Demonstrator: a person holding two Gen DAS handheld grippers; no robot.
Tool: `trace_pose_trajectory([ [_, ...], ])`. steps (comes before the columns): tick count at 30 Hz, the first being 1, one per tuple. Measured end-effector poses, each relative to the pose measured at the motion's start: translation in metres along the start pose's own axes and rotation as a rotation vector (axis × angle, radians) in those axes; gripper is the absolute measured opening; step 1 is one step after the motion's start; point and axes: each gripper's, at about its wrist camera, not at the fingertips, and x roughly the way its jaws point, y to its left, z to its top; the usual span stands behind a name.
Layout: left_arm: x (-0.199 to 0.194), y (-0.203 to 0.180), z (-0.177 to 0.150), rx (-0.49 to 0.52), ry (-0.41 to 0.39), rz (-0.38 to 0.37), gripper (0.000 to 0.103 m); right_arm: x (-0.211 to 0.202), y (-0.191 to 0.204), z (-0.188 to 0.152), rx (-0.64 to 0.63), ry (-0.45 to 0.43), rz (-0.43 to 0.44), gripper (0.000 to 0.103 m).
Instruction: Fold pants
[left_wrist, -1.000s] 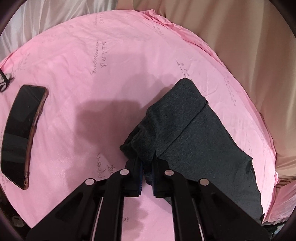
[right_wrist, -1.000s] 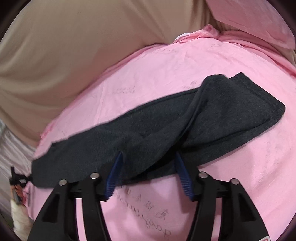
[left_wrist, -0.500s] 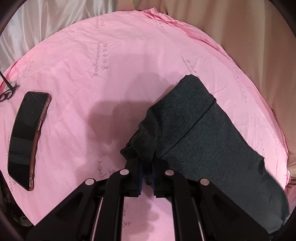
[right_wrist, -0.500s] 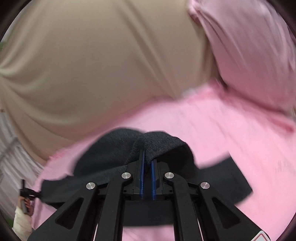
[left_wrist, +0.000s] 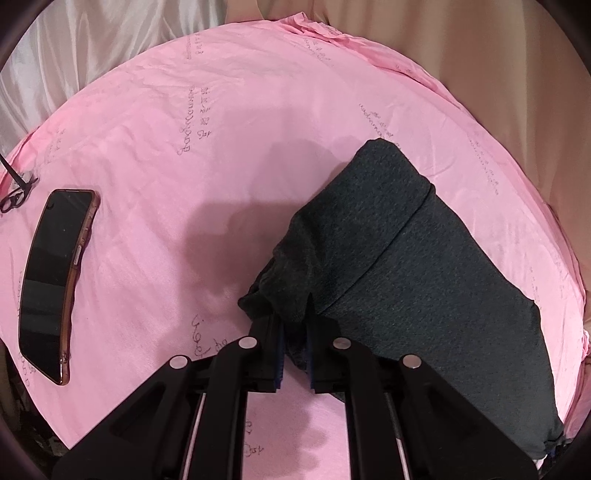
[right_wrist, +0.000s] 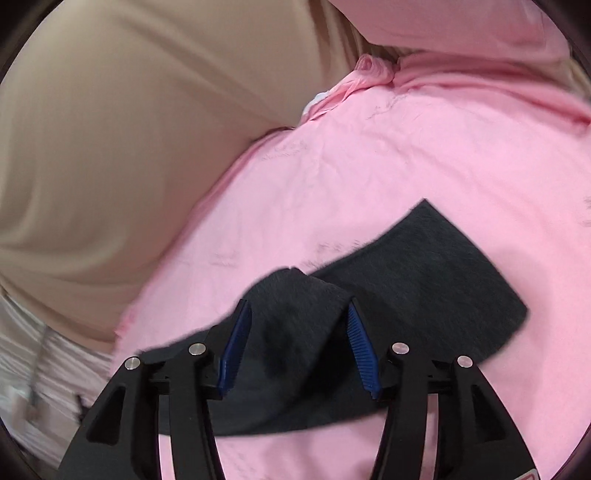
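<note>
Since half a second ago the right tongs (right_wrist: 295, 332) are opening off the pants (left_wrist: 424, 266); left tongs (left_wrist: 294, 350) stay clenched on them, fold seemingly half done.

Pants (left_wrist: 406, 266) on sheet (left_wrist: 221, 147), phone (left_wrist: 55, 280) left.

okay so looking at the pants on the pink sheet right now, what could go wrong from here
The right hand-held gripper is opening with a raised hump of the dark pants between its jaws, so that fold may slump unevenly. The left hand-held gripper pinches a bunched edge; pulling could drag the layers askew. The phone lies on the pink sheet and could get swept.
</note>
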Motion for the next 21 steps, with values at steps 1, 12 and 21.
trace_pose_trajectory([
  [1, 0.001, -0.001, 0.001, 0.000, 0.000, 0.006, 0.009, -0.001, 0.007, 0.006, -0.011, -0.012, 0.015, 0.005],
  [12, 0.002, -0.005, -0.001, 0.028, -0.020, 0.048, 0.010, -0.066, -0.029, -0.015, -0.098, -0.161, -0.393, 0.007],
  [21, 0.002, -0.006, -0.001, 0.012, -0.014, 0.052, 0.010, -0.035, 0.012, -0.012, -0.366, -0.123, -0.525, 0.053],
])
